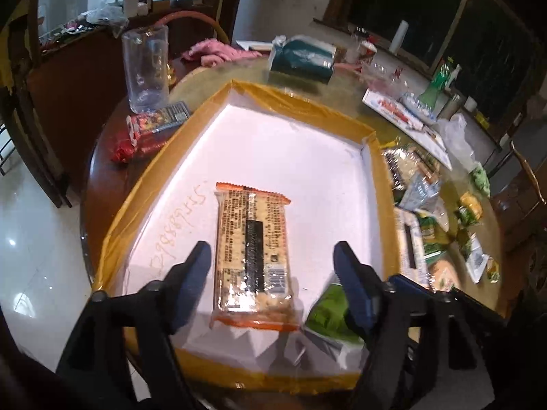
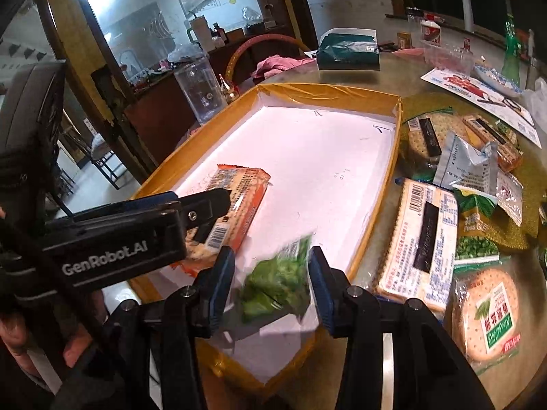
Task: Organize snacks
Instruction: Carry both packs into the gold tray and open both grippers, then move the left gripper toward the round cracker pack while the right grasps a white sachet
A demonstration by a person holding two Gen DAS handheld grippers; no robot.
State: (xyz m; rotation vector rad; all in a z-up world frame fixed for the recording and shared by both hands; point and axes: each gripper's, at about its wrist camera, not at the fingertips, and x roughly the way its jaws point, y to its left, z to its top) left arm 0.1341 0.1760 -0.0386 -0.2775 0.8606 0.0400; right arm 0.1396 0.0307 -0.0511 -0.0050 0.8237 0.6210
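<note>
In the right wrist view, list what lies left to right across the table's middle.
orange cracker packet in the yellow-edged tray → green snack bag → white cracker packet → round cracker packet

Both views are strongly curved by the fisheye lens, with dark black corners. The light is uneven: the white floor of the tray (image 1: 273, 143) is overexposed and looks slightly pink, while the windows (image 1: 444, 17) at the far right are almost black. In the right wrist view, daylight glares through a glass door (image 2: 136, 10) at the upper left. The green packet (image 2: 277, 280) is smeared by motion blur. The table (image 2: 403, 75) shows dull reflections.
</note>
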